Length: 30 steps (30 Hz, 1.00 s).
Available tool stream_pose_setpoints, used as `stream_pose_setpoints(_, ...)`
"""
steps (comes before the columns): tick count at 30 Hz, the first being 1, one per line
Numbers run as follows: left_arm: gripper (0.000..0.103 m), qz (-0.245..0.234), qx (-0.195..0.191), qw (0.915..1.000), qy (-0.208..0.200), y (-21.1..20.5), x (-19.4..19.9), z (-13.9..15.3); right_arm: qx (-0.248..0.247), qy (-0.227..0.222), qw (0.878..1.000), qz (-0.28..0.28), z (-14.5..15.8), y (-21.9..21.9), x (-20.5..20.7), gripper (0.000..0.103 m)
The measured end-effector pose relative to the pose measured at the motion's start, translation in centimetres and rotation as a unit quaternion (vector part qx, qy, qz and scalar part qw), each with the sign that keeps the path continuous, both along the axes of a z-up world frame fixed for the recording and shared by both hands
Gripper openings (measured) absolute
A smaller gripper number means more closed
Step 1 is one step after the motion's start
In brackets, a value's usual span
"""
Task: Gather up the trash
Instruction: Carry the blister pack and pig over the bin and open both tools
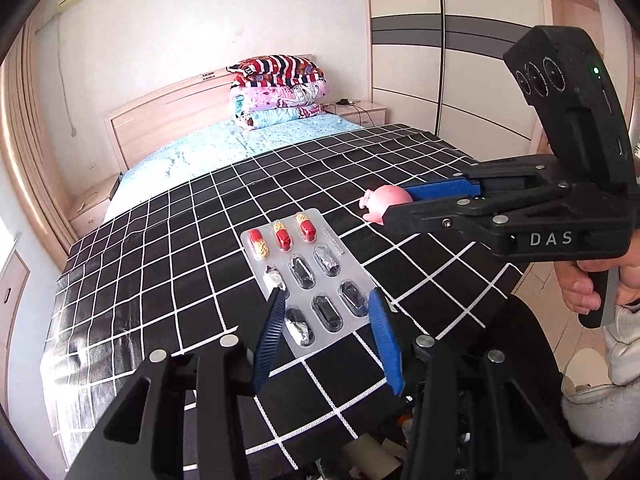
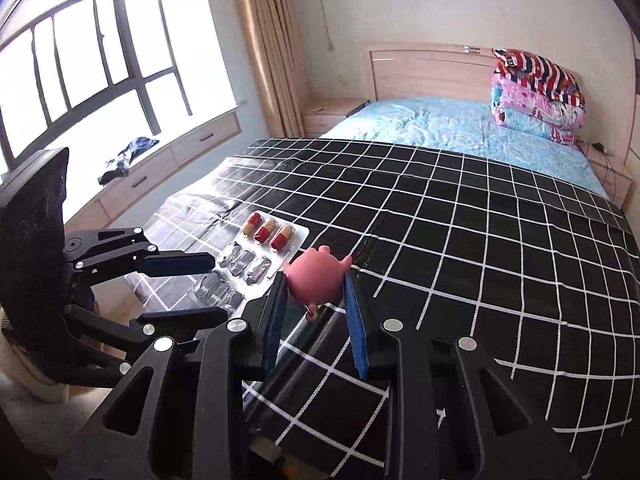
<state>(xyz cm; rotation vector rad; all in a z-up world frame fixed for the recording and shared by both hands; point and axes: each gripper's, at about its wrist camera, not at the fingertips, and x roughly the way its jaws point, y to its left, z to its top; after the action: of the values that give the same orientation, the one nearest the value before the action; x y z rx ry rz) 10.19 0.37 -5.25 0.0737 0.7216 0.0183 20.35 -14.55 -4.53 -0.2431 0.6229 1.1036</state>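
A silver pill blister pack (image 1: 306, 276) with three red-and-yellow capsules lies on the black checked cloth (image 1: 160, 264). My left gripper (image 1: 326, 300) is open, its blue fingers on either side of the pack's near end. It also shows in the right wrist view (image 2: 260, 256), with the left gripper (image 2: 200, 288) around it. A small pink pig toy (image 2: 316, 278) sits on the cloth between the blue fingers of my right gripper (image 2: 316, 280), which touch its sides. In the left wrist view the pig (image 1: 386, 200) is at the right gripper's (image 1: 396, 204) tips.
The cloth covers the foot of a bed with a light blue sheet (image 2: 452, 128) and folded quilts (image 2: 536, 96) by the headboard. A window seat with drawers (image 2: 160, 168) is left of the bed, a wardrobe (image 1: 452, 52) to the right. A black bag (image 1: 520, 360) hangs below the cloth's near edge.
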Motion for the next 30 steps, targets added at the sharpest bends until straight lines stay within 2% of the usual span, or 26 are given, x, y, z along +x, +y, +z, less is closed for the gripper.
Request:
stream_pose_setpoints(11, 0.042, -0.009, -0.024, 0.9996, -0.009, -1.3, -5.8, 0.8, -0.018, -0.004, 1.000, 0.025, -1.1, -2.4, -4.3, 0.029)
stream_pose_setpoints(18, 0.042, -0.029, -0.042, 0.9987, -0.009, -2.5, -8.6, 0.6, -0.034, 0.022, 0.999, 0.032, -3.3, -4.3, -6.2, 0.029)
stream_pose_setpoints(22, 0.042, -0.046, -0.044, 0.9980, 0.006, -3.4, -9.7, -0.3, -0.060, 0.029, 0.997, 0.033, -5.1, -5.0, -7.5, 0.029)
stream_pose_setpoints(30, 0.042, -0.067, -0.078, 0.9938, 0.042, -4.7, -10.7, -2.6, -0.099, 0.073, 0.991, 0.047, -9.1, -5.1, -9.0, 0.029)
